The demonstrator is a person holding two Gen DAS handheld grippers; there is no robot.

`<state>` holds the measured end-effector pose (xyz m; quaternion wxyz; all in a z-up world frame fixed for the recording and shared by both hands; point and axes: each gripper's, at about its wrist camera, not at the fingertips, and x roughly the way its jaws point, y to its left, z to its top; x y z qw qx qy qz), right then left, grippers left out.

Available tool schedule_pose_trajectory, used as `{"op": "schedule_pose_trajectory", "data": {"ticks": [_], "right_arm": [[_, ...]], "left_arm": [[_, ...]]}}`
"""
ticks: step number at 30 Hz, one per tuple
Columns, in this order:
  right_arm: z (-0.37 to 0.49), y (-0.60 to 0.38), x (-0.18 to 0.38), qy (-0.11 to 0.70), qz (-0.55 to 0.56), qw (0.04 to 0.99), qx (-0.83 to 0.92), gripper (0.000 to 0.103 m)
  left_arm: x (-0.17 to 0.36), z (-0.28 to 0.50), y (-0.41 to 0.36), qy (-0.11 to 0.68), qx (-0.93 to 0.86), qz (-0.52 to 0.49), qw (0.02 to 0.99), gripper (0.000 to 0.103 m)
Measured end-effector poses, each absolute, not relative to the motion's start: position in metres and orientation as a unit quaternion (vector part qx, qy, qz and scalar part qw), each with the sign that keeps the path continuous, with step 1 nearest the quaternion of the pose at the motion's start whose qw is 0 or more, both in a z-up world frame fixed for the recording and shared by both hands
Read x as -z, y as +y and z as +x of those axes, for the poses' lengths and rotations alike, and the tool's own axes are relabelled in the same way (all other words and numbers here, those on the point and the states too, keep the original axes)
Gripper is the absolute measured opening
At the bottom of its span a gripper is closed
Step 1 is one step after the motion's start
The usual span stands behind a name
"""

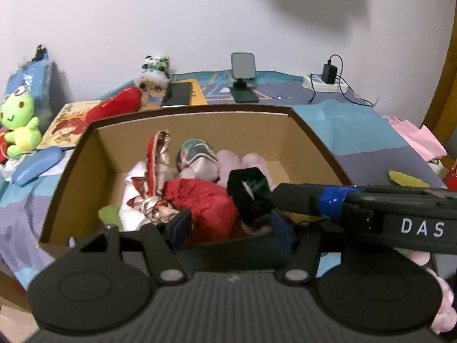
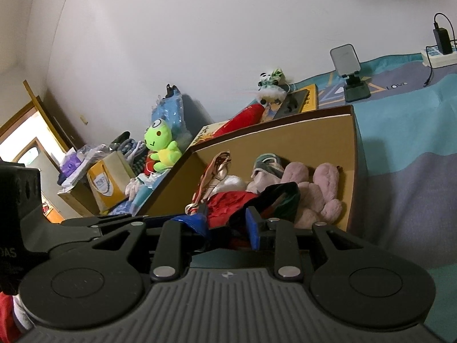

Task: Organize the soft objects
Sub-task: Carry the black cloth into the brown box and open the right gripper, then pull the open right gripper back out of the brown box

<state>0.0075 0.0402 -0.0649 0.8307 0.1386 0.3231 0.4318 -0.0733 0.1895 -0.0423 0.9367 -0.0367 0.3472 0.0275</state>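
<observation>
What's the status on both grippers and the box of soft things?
Left gripper open, empty. Right gripper at dark green scrunchie; grip unclear. Cardboard box holds red cloth, scarf, pink plush. Nothing blocking.

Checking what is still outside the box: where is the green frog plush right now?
The green frog plush sits outside the cardboard box, at the far left of the left wrist view, beside a picture book and under a blue bag.
</observation>
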Motion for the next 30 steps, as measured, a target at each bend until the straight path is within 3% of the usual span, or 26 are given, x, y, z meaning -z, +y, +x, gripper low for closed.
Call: {"op": "schedule_pose_trajectory", "data": {"ticks": [30], "right_arm": [[-0.026,0.041,0.075,0.354,0.120,0.796,-0.476,0.012]], "left_arm": [[0.062,-0.113,0.175,0.382,-0.077,-0.051,0.919,0.064]]}}
